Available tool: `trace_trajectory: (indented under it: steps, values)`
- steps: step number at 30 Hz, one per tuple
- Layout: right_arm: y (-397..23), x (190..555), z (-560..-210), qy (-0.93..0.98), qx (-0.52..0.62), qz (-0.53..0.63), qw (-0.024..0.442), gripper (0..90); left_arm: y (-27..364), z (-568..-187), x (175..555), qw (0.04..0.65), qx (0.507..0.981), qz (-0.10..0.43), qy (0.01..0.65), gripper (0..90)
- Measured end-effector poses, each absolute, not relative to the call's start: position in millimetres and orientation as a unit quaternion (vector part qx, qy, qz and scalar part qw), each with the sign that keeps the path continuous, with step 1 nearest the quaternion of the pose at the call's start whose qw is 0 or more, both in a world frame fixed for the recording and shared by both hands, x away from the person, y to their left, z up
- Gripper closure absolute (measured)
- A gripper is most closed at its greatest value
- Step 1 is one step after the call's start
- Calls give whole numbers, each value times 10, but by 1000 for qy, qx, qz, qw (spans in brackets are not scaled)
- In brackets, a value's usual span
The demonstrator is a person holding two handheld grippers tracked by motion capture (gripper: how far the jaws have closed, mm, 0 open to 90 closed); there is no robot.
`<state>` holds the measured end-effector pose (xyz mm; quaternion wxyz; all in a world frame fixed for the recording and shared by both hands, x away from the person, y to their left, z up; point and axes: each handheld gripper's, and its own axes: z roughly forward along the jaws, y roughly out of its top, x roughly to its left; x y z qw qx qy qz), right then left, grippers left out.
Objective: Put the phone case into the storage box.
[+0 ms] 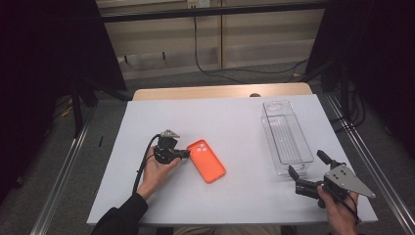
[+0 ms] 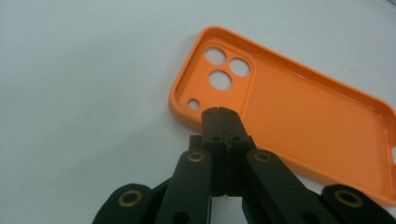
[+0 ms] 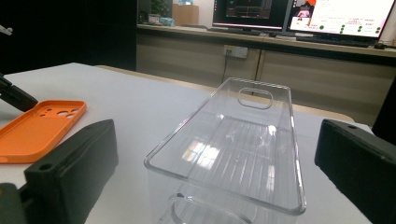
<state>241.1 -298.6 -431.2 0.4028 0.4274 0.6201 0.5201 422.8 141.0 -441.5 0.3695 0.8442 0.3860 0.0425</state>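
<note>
I hold my left gripper (image 1: 184, 153) low over the white table (image 1: 230, 117), its jaws pressed together with nothing between them, the tips just at the camera-hole corner of the orange phone case (image 1: 206, 160). In the left gripper view the closed tips (image 2: 219, 114) sit against the case's (image 2: 299, 112) raised rim by the small hole; I cannot tell whether they touch it or stand just short of it. The case lies flat, hollow side up, near the table's middle, running from 11 o'clock to 5 o'clock. Bare table lies all around it, widest toward 12 and toward 9.

My right gripper (image 1: 307, 164) waits at about 4 o'clock on the table, jaws spread wide and holding nothing, pointing at the near short end of the clear plastic bin (image 1: 286, 139). In the right gripper view the bin's (image 3: 233, 154) near rim stands between my two black jaws, apart from both. The bin stands upright and empty, long side toward 12, close to the table's right edge. A broad bare strip runs between the case and the bin. My right hand (image 1: 338, 210) is close to the table's near right corner.
</note>
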Motion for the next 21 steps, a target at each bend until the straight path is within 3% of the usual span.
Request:
trace_trajectory:
  steps: [21]
  values:
    - [-2991, 2413, -4314, 620, 430, 520, 401, 0, 1304, -4414, 4373, 372, 839, 46, 394, 900]
